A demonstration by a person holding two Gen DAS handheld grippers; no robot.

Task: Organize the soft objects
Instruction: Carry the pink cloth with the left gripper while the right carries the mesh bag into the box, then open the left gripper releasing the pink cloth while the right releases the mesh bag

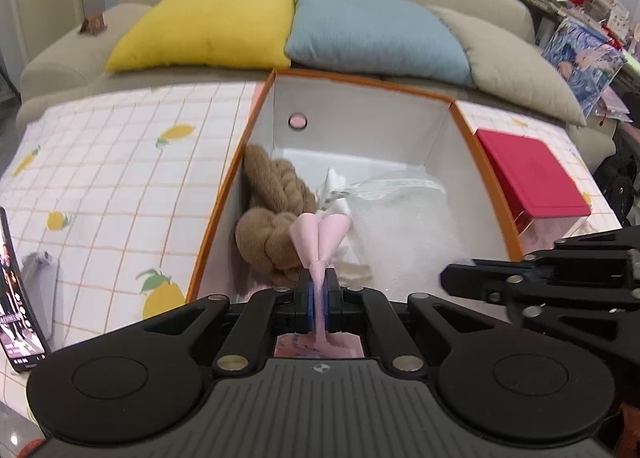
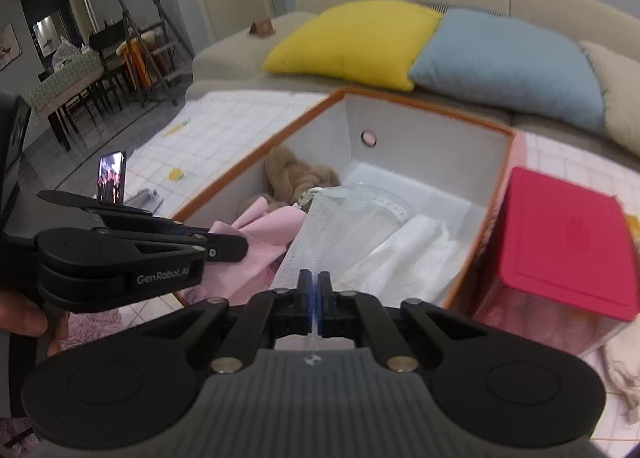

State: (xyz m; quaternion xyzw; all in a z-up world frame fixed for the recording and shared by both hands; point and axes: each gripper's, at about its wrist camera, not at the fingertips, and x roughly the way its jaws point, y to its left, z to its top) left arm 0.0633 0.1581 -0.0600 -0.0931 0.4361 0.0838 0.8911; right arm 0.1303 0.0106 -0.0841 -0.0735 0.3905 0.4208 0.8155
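Left wrist view: left hand-held gripper (image 1: 319, 300) has its jaws clamped on a pink cloth (image 1: 320, 236), which fans out just past the fingertips, over the near end of the orange-rimmed box (image 1: 486, 165). Box stands on a lemon-print tablecloth (image 1: 120, 161). Inside it: a brown knotted plush (image 1: 272, 213) against the left wall, clear plastic packaging (image 1: 396, 217) to the right. The right hand-held gripper (image 1: 460, 280) enters from the right edge. Red-lidded container (image 1: 528, 173) sits just beside the box's right wall. Phone (image 1: 16, 294) propped at far left.

Right wrist view: right hand-held gripper (image 2: 318, 298) is closed on a thin edge of the clear plastic packaging (image 2: 352, 225), which lies in the box (image 2: 404, 101) over white fabric (image 2: 408, 254). Left hand-held gripper (image 2: 240, 246), seen side-on, pinches the pink cloth (image 2: 268, 234) at the box's near left corner. Yellow cushion (image 2: 352, 37) and blue cushion (image 2: 508, 61) rest on the sofa behind.
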